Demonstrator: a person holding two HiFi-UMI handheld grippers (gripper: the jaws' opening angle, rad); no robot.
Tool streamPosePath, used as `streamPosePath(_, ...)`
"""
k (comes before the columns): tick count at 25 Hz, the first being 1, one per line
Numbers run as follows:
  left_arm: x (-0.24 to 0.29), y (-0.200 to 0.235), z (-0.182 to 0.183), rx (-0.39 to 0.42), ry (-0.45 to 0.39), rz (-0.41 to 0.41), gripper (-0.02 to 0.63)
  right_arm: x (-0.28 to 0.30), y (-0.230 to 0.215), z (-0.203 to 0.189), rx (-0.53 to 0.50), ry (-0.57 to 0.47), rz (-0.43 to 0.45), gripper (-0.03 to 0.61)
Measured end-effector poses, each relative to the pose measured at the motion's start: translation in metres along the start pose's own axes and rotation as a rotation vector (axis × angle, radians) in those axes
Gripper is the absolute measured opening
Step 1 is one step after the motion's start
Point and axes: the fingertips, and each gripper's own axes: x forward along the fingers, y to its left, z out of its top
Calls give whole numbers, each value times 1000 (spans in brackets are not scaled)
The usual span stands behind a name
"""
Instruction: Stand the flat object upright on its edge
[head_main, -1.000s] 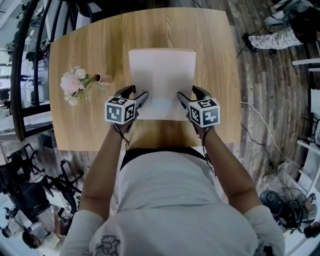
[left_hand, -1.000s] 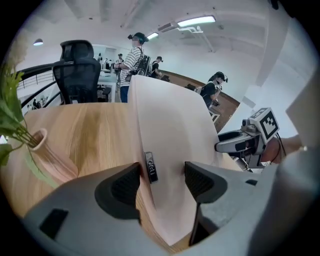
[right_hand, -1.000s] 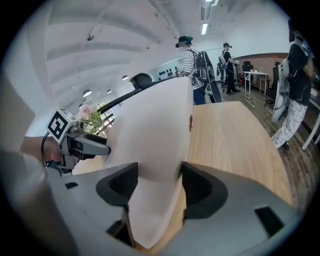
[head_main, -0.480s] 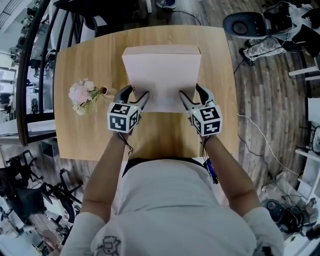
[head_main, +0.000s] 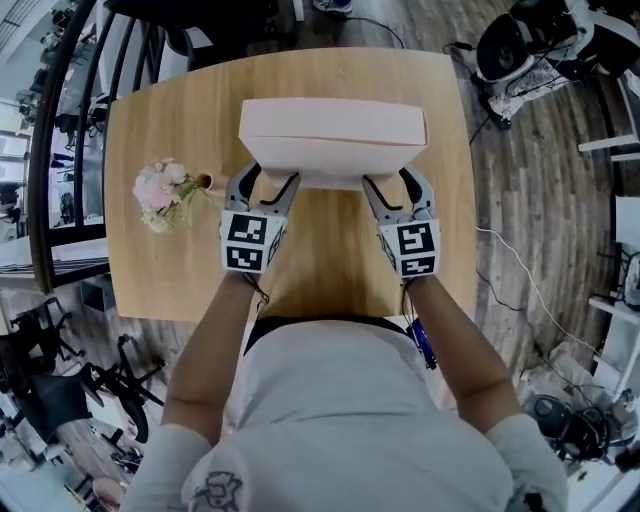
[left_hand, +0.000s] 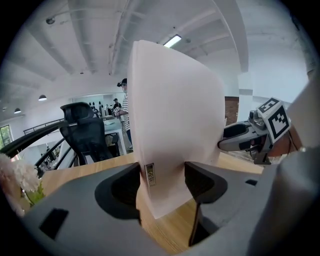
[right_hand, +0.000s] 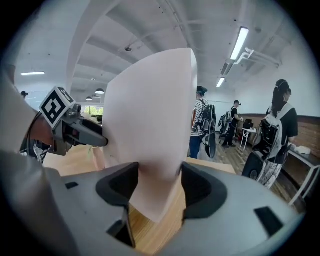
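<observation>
Head view: white box (head_main: 332, 140) sits upper centre of frame, over the far half of the wooden table (head_main: 330, 265). It's tipped up, not flat. A pale upper band and a slightly shadier lower band both show. Can't tell if its far edge touches the wood.

L gripper (head_main: 263, 182) is at the box's lower-left edge and R gripper (head_main: 398, 182) at the lower-right edge. Both are just below the box in frame, w/ marker cubes toward the person.

L gripper view: jaws stand wide, w/ the box (left_hand: 175, 115) filling the gap btwn them. Both pads press its two faces, so it's a firm clamp. A small label on the box sits right by the left pad. The box's lower corner pokes down btwn the jaws, w/ bare wood visible under it. The other gripper shows at mid right, on the same box.

R gripper view: same story. Jaws are spread wide but closed onto the box (right_hand: 150, 115), pads against both faces, corner hanging btwn them above the wood. L gripper's cube shows at mid left.

Flowers (head_main: 160, 192) lie at the table's left side, well apart from the box, near the L gripper.
</observation>
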Motion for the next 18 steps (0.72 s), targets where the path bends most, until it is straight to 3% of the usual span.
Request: streamPosePath(18, 20, -6, -43, -33, 54, -2, 284, 16, 4, -42, -29, 80, -15, 278)
